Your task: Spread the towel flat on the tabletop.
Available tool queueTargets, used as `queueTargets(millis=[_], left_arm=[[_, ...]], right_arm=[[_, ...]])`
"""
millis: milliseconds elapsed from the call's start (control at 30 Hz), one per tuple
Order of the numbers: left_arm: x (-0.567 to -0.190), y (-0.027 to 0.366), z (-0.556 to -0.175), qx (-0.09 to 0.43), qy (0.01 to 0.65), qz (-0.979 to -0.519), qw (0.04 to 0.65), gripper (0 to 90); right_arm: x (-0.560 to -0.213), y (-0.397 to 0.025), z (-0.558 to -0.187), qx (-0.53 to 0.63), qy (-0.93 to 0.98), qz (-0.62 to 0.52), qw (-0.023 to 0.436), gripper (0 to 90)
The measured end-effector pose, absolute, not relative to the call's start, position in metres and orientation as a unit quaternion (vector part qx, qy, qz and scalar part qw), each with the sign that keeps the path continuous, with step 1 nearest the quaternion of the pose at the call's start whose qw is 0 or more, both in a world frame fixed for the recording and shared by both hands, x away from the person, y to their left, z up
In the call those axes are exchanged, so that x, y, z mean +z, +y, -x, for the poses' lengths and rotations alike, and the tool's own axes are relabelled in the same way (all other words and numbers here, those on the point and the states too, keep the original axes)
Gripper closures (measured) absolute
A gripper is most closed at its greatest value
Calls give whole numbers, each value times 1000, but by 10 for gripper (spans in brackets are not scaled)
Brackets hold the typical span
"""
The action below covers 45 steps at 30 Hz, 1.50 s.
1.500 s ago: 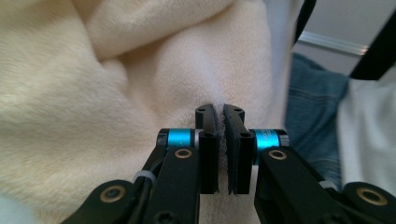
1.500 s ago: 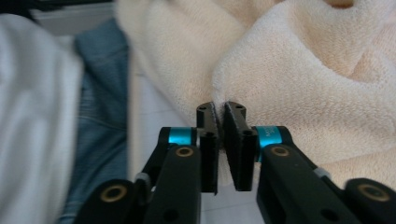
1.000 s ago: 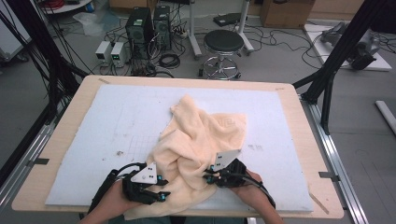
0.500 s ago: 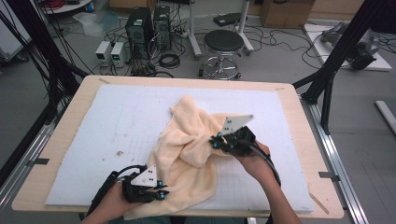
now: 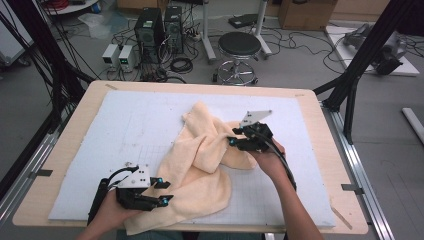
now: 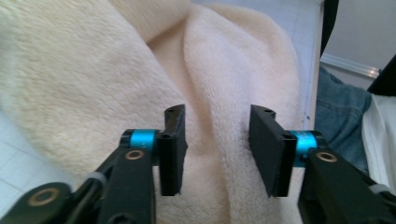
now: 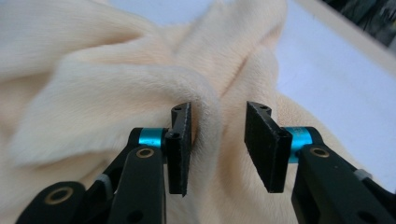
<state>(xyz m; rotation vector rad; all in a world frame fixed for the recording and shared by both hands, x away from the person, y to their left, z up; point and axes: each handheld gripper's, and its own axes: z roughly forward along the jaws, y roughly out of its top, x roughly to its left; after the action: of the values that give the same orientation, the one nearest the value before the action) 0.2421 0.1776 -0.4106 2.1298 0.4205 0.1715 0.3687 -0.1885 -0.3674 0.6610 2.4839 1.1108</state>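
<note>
Lab — computer towers (image 5: pixel 159 27), floor cables (image 5: pixel 305 47), stool (image 5: pixel 239 47), black rig frame (image 5: pixel 367 52)

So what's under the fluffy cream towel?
The crumpled fluffy cream towel lies on a white foam mat, which rests on a light wooden table. The mat shows all around the towel. Whether anything small hides beneath its folds cannot be seen.

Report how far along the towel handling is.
Done: nothing yet; the cream towel lies crumpled on the white mat. In hand: both grippers are open, the left gripper at the towel's near edge, the right gripper at a raised fold mid-towel. Left: gripping, spreading flat, any folding.
</note>
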Motion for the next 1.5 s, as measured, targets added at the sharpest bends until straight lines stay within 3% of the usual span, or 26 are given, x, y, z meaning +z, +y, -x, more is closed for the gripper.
queueTargets(millis=[133,200,300,500,567,633,700,833,1100,1300,1333,1367,1500], left_arm=[[-407,182,-240,90,181,-857,473,476],[-406,186,-241,98,189,-856,472,470],[-408,191,-246,108,205,-853,467,467],[-422,195,-266,112,235,-865,428,490],[-427,196,-271,102,238,-869,422,557],[-433,194,-274,92,241,-877,405,606],[-436,191,-274,90,238,-878,405,665],[-432,190,-269,92,237,-878,405,801],[-408,191,-230,95,211,-867,441,812],[-389,193,-194,84,178,-863,465,787],[-389,193,-194,84,178,-863,465,741],[-387,192,-198,92,175,-862,467,671],[-394,190,-228,106,188,-860,462,612]], right_arm=[[-357,-204,-318,412,873,-191,176,578],[-358,-204,-312,413,875,-181,174,578],[-380,-195,-290,402,895,-135,137,586],[-415,-174,-297,375,918,-96,82,574],[-424,-168,-304,355,928,-84,77,591],[-433,-165,-310,348,932,-92,50,668],[-435,-169,-312,365,925,-99,27,843],[-429,-177,-300,364,927,-92,11,880],[-396,-209,-230,399,914,-73,30,882],[-366,-221,-165,410,911,-39,13,840],[-366,-221,-165,410,911,-39,13,840],[-358,-219,-164,411,910,-46,39,731],[-366,-203,-194,408,907,-63,82,668]])
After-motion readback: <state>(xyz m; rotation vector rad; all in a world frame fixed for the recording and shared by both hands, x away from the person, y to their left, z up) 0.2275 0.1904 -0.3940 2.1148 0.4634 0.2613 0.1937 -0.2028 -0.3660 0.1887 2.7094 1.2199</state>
